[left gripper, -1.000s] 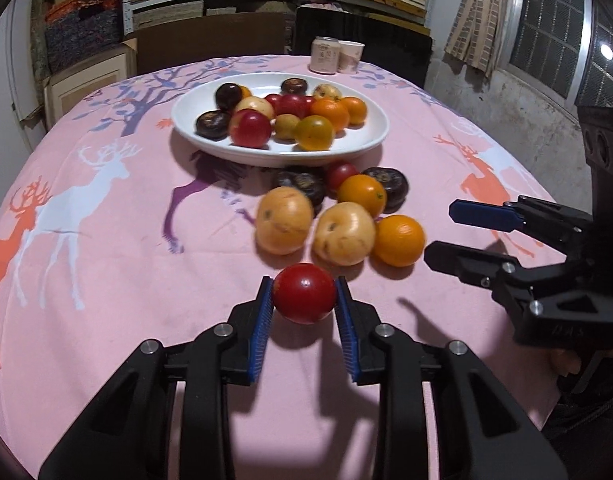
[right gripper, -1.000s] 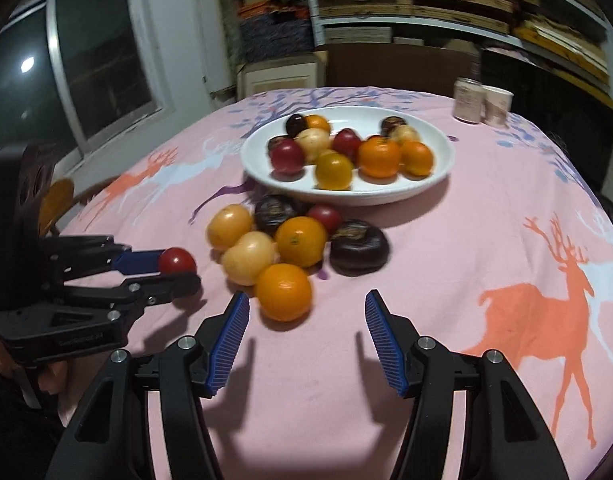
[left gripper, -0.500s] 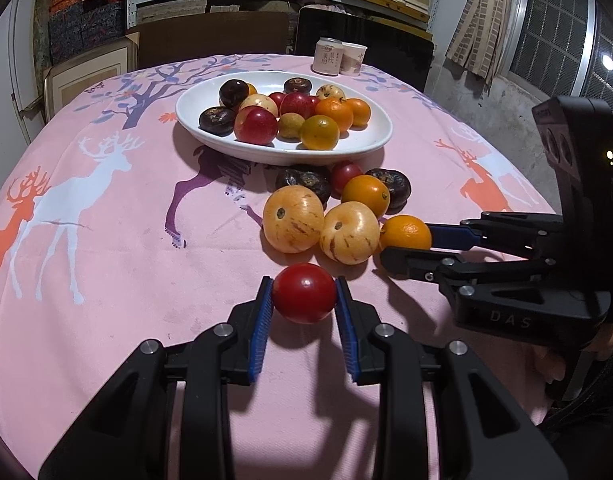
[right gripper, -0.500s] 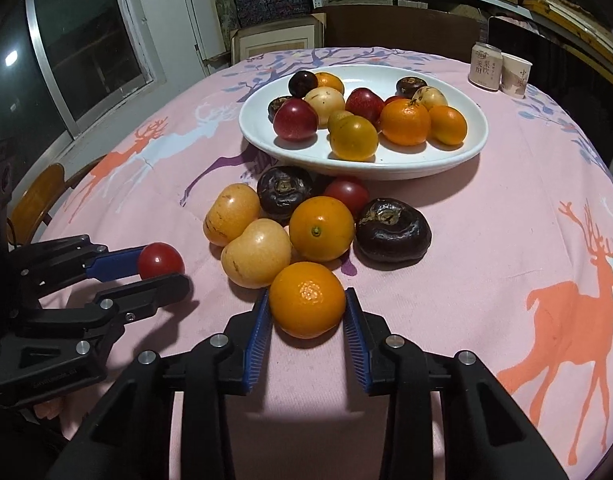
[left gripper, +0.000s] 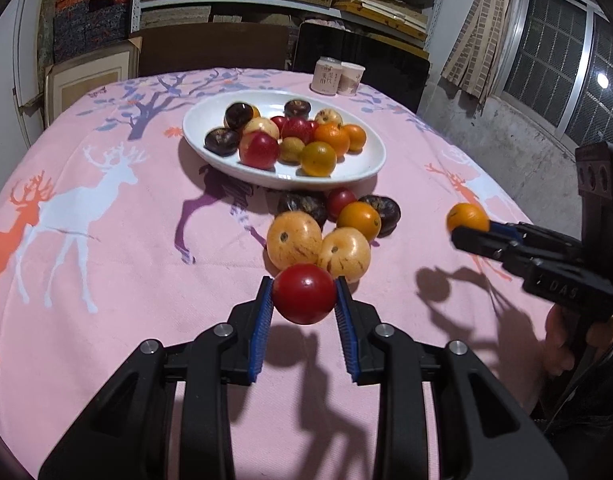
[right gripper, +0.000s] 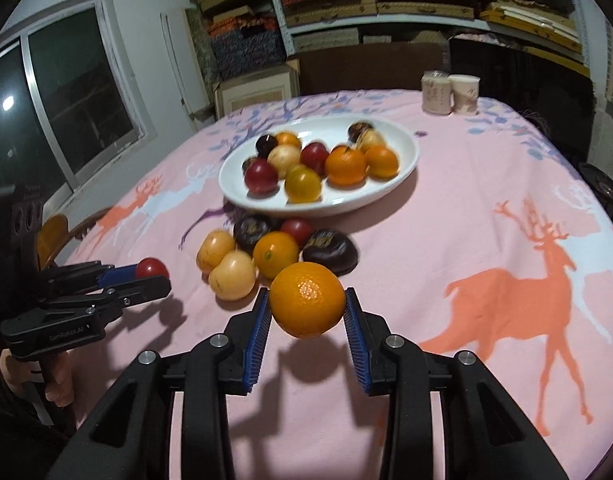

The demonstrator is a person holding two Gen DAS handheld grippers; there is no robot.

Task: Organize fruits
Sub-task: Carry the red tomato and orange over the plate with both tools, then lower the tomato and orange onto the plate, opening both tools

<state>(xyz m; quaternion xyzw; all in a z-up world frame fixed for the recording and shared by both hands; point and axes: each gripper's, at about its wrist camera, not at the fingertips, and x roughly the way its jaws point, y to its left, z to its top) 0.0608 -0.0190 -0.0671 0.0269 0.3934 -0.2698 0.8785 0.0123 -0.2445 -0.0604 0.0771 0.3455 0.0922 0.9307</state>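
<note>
My left gripper (left gripper: 304, 300) is shut on a small red fruit (left gripper: 304, 294) and holds it just above the pink tablecloth. My right gripper (right gripper: 307, 312) is shut on an orange (right gripper: 307, 300), lifted clear of the cloth with its shadow below. In the left wrist view that orange (left gripper: 466, 218) hangs at the right. A white oval plate (left gripper: 362, 168) behind holds several red, orange, yellow and dark fruits. In front of the plate lies a loose cluster: two yellow fruits (left gripper: 293, 240), an orange one (left gripper: 358, 220), a red one and two dark ones (right gripper: 329, 250).
Two paper cups (left gripper: 338, 76) stand at the table's far edge. Shelves of boxes fill the back wall. A window (right gripper: 66, 100) is on one side and a wooden chair (right gripper: 52, 232) stands by the table. A hand (right gripper: 58, 380) grips the left gripper's handle.
My right gripper closed on the front orange of the cluster, then lifted it off the cloth and away from the pile. The left gripper kept still, holding the red fruit.
</note>
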